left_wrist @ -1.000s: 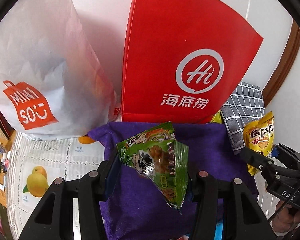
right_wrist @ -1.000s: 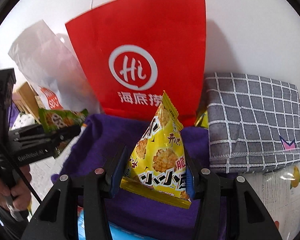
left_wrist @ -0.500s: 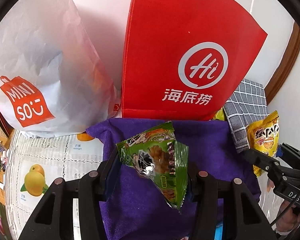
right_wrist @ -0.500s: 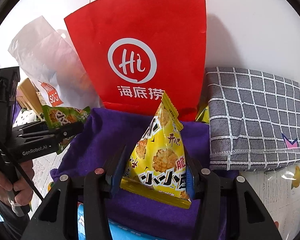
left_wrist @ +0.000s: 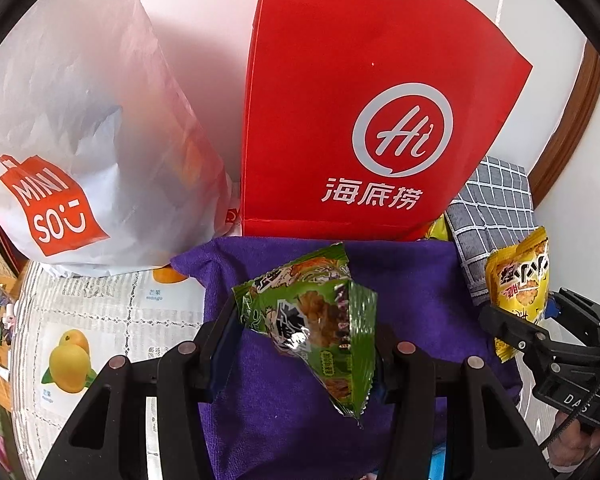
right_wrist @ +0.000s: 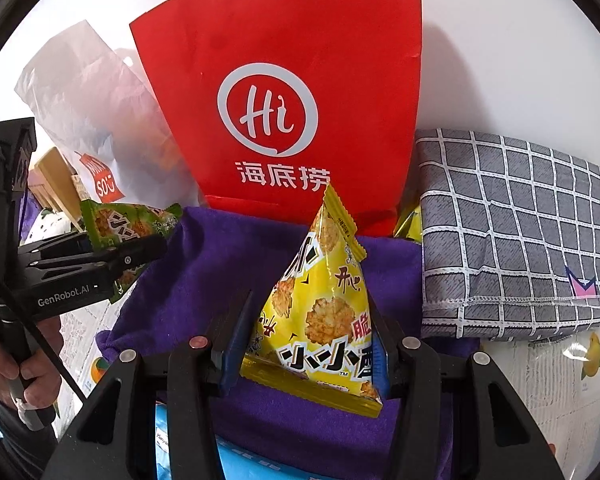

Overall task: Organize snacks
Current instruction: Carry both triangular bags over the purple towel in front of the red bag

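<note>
Hand (right_wrist: 18, 376) gripping handle, right wrist view only.

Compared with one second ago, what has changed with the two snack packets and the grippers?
Nothing visibly changed. The left gripper still holds the green packet and the right gripper still holds the yellow packet, both above the purple cloth.

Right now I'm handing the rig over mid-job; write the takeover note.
Left tongs: shut on the green snack packet, held above the purple cloth.
Right tongs: shut on the yellow snack packet, over the same cloth.
Red paper bag and white bag stand upright behind the cloth.
Done: both packets picked up.
Left: neither packet is placed yet; which bag takes which isn't shown.
</note>
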### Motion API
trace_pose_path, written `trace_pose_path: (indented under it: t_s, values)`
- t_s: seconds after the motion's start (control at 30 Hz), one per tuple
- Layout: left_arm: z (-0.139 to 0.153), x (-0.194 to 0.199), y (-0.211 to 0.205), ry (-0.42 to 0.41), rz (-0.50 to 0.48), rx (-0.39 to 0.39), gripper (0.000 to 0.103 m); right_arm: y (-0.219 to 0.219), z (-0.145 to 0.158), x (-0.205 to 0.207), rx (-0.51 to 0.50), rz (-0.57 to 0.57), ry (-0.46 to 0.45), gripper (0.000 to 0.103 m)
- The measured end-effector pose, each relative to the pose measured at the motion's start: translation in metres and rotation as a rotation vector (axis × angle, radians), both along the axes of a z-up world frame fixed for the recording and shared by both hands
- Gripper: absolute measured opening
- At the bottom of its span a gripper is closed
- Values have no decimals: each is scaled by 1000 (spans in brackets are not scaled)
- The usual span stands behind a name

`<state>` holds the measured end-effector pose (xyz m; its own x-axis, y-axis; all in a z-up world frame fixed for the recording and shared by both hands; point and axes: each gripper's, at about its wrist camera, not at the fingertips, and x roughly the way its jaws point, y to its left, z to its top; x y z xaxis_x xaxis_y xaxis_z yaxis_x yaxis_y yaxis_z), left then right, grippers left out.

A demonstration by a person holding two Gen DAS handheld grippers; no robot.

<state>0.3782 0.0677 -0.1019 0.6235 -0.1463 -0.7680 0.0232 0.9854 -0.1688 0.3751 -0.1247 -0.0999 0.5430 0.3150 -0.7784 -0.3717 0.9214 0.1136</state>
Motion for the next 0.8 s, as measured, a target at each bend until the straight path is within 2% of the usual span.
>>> trace_pose_path:
  t_s: [0.43,0.8]
  values:
    - [-10,3,-8,27,-13,7,50,2,-6,3,-27,8,19,50]
    - [-32,11,-10,92,-16,19,50,3,-34,19,-59,12,114,50]
